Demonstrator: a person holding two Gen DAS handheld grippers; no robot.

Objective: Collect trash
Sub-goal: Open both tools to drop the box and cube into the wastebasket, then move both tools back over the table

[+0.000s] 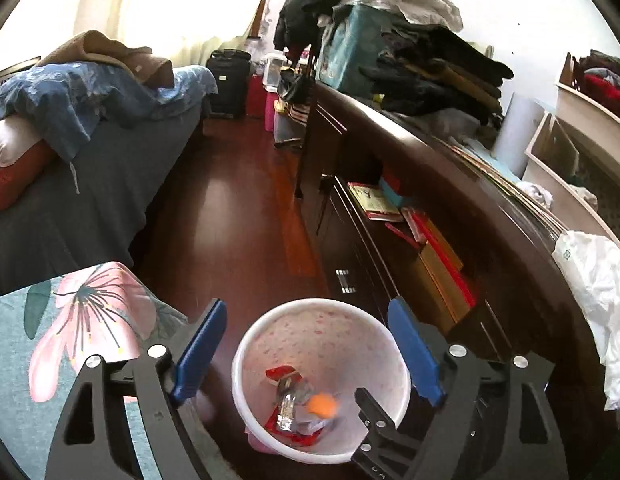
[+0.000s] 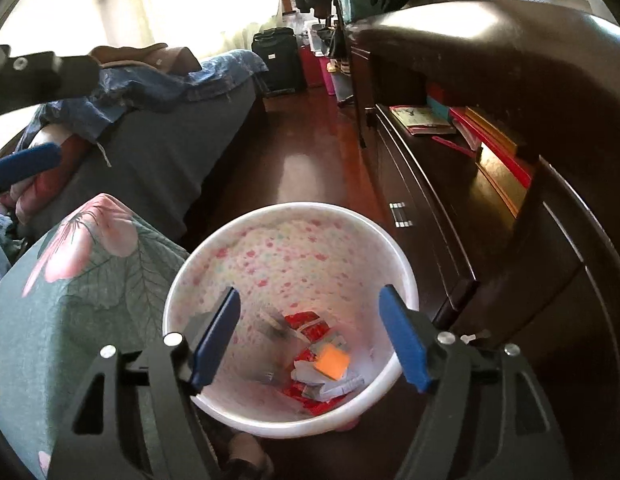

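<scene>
Right wrist view: both grippers' jaws stand apart, empty, above the bin (image 2: 290, 248) holding wrappers (image 2: 322, 356).

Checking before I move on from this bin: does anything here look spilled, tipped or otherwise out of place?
Nothing spilled: the white bin stands upright with red wrappers and an orange scrap inside. One stray: a crumpled white plastic bag hangs off the dark dresser's edge. Both grippers are open and empty.
</scene>
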